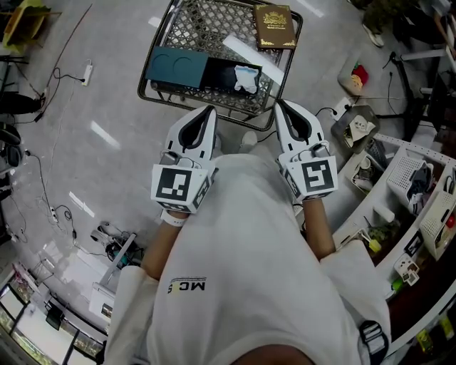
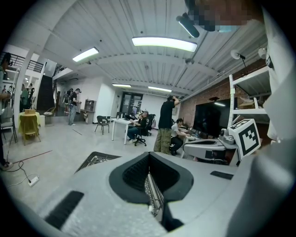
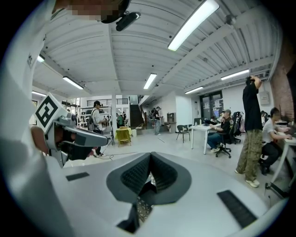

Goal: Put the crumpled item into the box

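Both level: left gripper, right gripper.

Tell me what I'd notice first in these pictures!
The left tool and right tool, both white, shut and empty, are held side by side over a white shirt. Just ahead stands a wire table with a teal-and-black box, a crumpled white wad on its black half, and a brown book at the far right corner.

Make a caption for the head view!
Left gripper and right gripper, both shut, near a mesh table with teal box, crumpled white item, brown book.
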Available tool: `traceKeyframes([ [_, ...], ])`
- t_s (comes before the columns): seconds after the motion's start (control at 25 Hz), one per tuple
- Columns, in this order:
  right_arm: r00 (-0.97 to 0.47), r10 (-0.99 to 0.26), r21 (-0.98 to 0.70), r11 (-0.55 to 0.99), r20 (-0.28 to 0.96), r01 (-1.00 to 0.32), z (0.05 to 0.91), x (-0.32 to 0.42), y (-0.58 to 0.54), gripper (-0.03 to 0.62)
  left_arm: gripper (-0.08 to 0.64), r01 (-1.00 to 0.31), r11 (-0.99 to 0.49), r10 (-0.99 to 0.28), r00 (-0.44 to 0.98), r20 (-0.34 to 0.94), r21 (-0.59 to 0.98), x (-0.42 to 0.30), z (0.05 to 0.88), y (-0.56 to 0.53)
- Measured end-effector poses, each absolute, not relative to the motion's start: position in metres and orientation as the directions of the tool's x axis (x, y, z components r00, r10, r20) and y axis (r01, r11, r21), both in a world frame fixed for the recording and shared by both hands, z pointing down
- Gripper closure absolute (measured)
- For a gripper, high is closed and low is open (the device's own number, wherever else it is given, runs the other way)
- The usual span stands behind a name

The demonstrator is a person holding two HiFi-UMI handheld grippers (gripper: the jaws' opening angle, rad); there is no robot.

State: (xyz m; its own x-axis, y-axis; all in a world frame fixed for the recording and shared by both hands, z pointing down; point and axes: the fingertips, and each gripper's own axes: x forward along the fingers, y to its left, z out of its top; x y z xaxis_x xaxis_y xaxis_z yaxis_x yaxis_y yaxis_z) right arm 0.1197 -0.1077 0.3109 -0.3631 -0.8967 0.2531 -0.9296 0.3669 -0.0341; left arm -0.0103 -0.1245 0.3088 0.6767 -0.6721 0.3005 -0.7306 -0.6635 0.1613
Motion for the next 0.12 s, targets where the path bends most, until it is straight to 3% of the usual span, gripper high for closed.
traceKeyframes([
  [0.12, -0.364, -0.897, -0.029, 0.369, 0.250, -0.929, 0.3117, 0.1170, -0.1076, 0.577, 0.537, -0.730, -0.663, -0.672, 0.678, 0.298, 0.163, -0.0125, 0.3092, -0.1252],
])
